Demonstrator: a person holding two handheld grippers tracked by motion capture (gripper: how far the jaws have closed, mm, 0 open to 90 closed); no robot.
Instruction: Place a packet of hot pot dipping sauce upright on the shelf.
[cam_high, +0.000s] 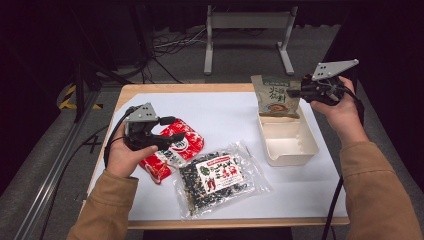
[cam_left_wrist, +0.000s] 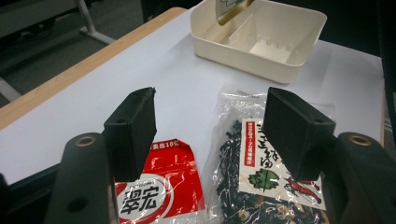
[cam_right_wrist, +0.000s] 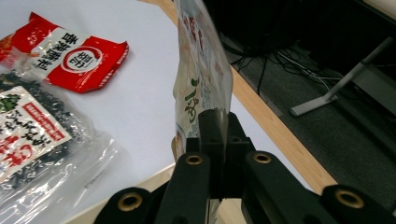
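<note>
My right gripper (cam_high: 296, 91) is shut on the side edge of a tan and green snack pouch (cam_high: 275, 97), which it holds upright over the far end of a cream bin (cam_high: 289, 142). In the right gripper view the jaws (cam_right_wrist: 215, 126) pinch the pouch (cam_right_wrist: 201, 70) edge-on. My left gripper (cam_high: 171, 138) hovers low over a red noodle packet (cam_high: 177, 145) at the left of the white mat. In the left gripper view it stands open (cam_left_wrist: 212, 126), nothing between its pads, with the red packet (cam_left_wrist: 159, 191) and a clear seaweed bag (cam_left_wrist: 266, 186) below.
The clear seaweed bag (cam_high: 217, 177) lies at the mat's front middle, touching the red packet. The cream bin (cam_left_wrist: 261, 42) has a divider inside. The wooden table edge (cam_high: 180, 88) borders the mat at the back, with a metal stand (cam_high: 247, 30) on the floor beyond.
</note>
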